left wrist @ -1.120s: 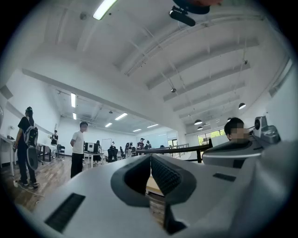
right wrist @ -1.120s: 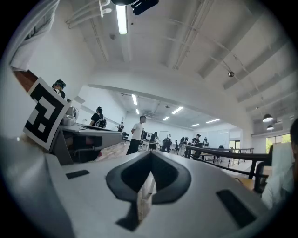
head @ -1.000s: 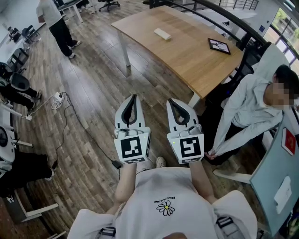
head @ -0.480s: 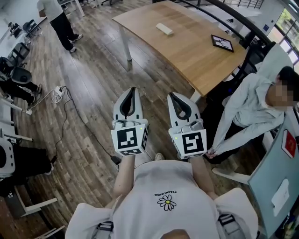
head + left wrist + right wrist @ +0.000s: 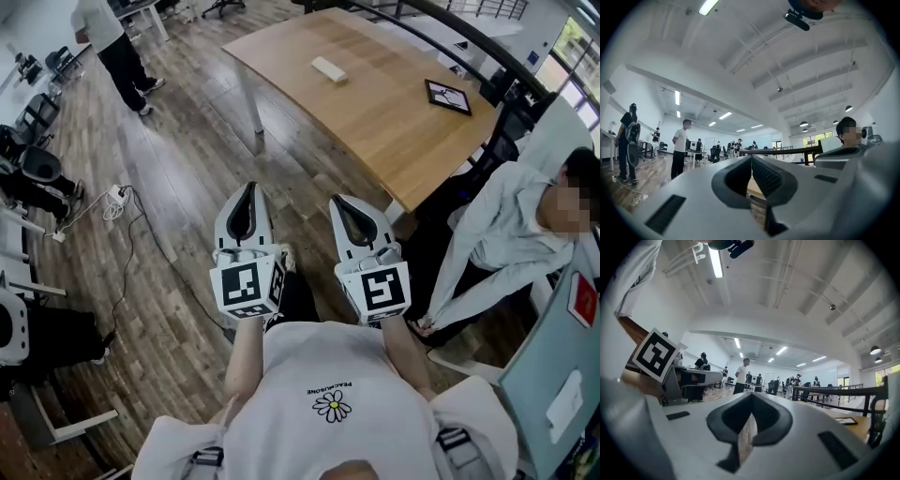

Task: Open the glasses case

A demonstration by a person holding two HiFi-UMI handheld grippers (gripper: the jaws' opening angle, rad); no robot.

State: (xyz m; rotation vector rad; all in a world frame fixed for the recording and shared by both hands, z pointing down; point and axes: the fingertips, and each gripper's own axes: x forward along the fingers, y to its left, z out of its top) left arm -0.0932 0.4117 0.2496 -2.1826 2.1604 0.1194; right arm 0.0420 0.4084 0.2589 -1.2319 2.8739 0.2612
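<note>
A pale oblong glasses case [image 5: 328,68] lies shut on the far part of a wooden table [image 5: 375,103], well ahead of both grippers. In the head view my left gripper [image 5: 247,187] and right gripper [image 5: 338,201] are held side by side in the air over the wood floor, short of the table's near corner. Both are shut with nothing between the jaws. In the left gripper view the left gripper [image 5: 751,157] points level across the room, jaws together. The right gripper view shows the right gripper [image 5: 751,395] the same way. The case is hidden in both gripper views.
A dark framed tablet [image 5: 447,96] lies on the table's right part. A seated person in a grey hoodie [image 5: 511,225] is close on the right. Another person [image 5: 111,37] stands at the far left. A cable and power strip [image 5: 117,197] lie on the floor.
Both grippers have dropped slightly and drawn closer to my body, the left one shifting a little left. Their jaws stay shut. The case has not moved.
</note>
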